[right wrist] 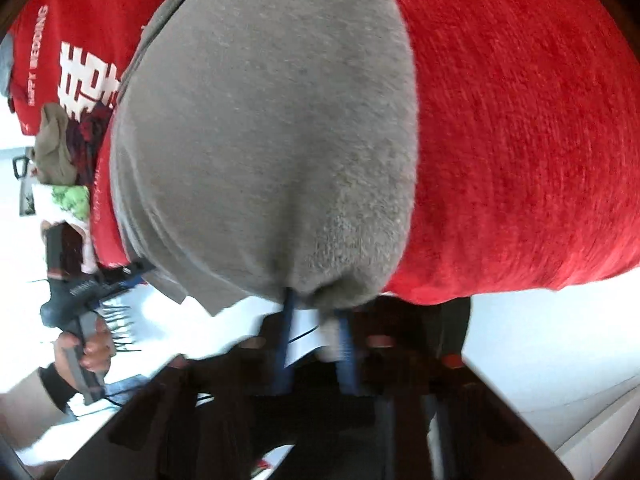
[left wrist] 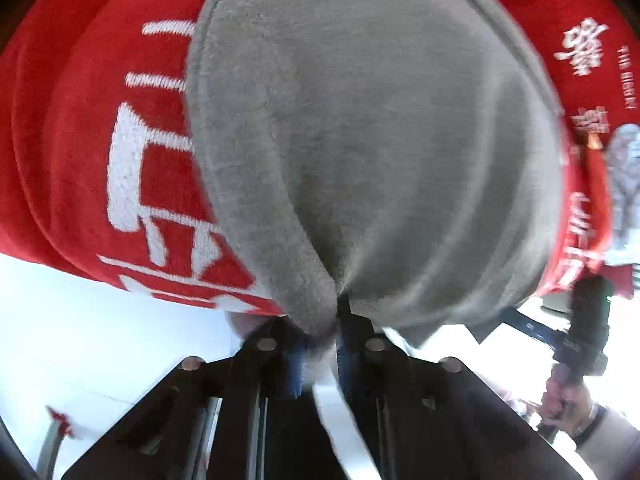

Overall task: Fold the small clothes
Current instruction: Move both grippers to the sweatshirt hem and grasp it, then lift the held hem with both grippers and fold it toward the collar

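The grey garment point(left wrist: 360, 140) hangs stretched out ahead of both tongs, its near edge bunched into each of them, the rest spreading away over the red towel point(left wrist: 100, 160) that lies beyond and to either side. I read its long axis as running from one pair of tongs to the other, since each wrist view shows the other tool off at the far end of the same hem.

My left tongs point(left wrist: 320, 344) are clenched on a gathered fold of the grey garment, blue pads pressed in on either side of it. My right tongs point(right wrist: 316, 312) are likewise clamped on their corner of the cloth, which puckers just where the blue fingers point(right wrist: 286, 320) meet it.

Neither hand is nearer; both hold the same edge, so the coming move, as I judge it, turns on carrying that edge forward, away from the tongs, over the cloth ahead.

Past the right tongs, off to their left, a heap of other clothes point(right wrist: 64, 152) sits near the towel's edge. Below everything lies the white tabletop point(left wrist: 100, 340).
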The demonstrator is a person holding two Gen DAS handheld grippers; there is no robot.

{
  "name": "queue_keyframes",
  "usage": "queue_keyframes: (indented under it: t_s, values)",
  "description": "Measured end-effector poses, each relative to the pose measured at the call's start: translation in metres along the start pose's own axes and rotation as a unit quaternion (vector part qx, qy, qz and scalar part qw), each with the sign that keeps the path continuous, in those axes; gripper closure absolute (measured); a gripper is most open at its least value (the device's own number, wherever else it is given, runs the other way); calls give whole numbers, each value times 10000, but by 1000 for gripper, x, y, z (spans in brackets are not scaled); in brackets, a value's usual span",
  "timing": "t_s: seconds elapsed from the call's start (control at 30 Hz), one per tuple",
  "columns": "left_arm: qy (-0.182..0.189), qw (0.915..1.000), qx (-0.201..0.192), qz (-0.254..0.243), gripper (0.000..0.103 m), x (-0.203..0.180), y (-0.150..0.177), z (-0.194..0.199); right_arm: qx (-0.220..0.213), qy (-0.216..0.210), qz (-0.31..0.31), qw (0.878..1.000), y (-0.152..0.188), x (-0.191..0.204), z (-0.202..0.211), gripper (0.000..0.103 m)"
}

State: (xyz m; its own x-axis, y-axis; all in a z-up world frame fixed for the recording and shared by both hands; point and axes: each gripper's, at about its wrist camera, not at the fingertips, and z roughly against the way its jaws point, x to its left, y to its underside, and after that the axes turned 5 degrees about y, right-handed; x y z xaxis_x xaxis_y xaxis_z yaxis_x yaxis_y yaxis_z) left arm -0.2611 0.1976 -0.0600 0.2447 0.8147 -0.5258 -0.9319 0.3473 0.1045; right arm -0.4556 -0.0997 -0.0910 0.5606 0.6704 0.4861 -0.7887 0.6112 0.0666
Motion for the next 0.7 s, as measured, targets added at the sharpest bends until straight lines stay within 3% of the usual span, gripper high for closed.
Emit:
queue_keyframes:
  t_s: [0.2, 0.37, 0.5, 0.7]
  values:
    - [634, 9968, -421, -236, 90, -21, -17, 58, -346, -1072, -305, 9932, -3, 27, 34, 93]
    - [948, 9906, -936, -316, 90, -36, -66, 92, -991, -1611, -294, 9815, -42, 58, 67, 99]
    - [808, 9883, -1212, -459, 90, -45, -111, 90, -1226, -1540, -177, 9803, -91, 67, 77, 99]
    - [216, 9890, -1408, -392, 90, -51, -175, 90, -1326, -1062, -408, 9846, -152, 62, 81, 99]
